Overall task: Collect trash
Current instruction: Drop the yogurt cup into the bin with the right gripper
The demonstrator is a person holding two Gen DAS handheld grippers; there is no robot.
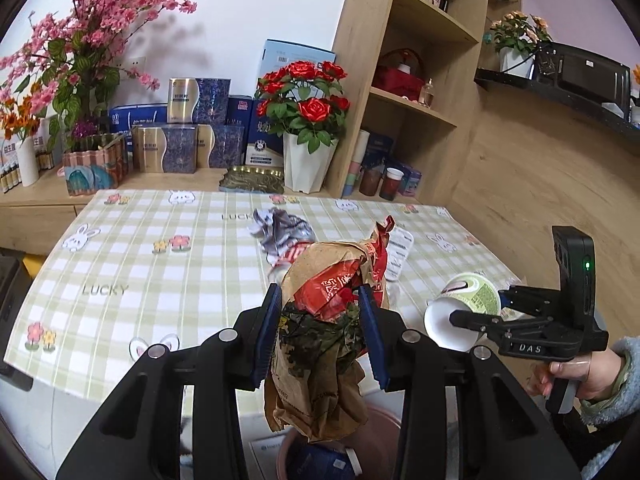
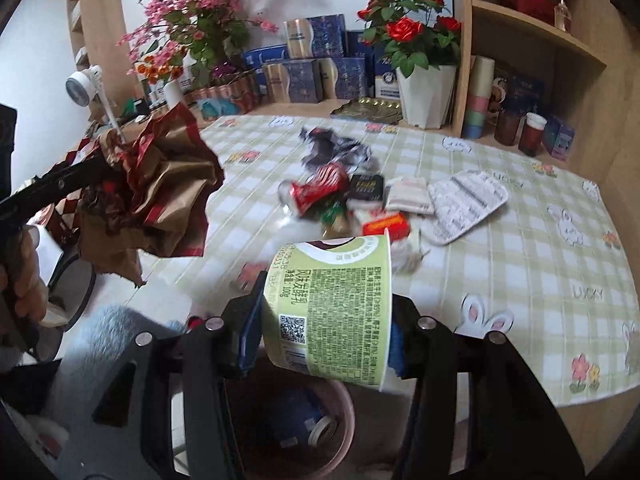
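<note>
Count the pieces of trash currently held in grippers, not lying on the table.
2. A crumpled brown paper bag in the left gripper, and a green paper cup in the right gripper, both above the pink bin.

The tablecloth (image 1: 120,264) carries the word "LUCKY" printed in grey, legible at its left part and again, partly cut off, near the crumpled paper; the right gripper (image 1: 476,316) body bears the letters "DAS" in white; the green yogurt cup (image 2: 332,312) shows "100g", a QR code and dense small print that cannot be read; the blue and white box (image 1: 260,140) behind the red roses has Chinese characters, partly hidden; the labels on the other boxes are too small to read.
</note>
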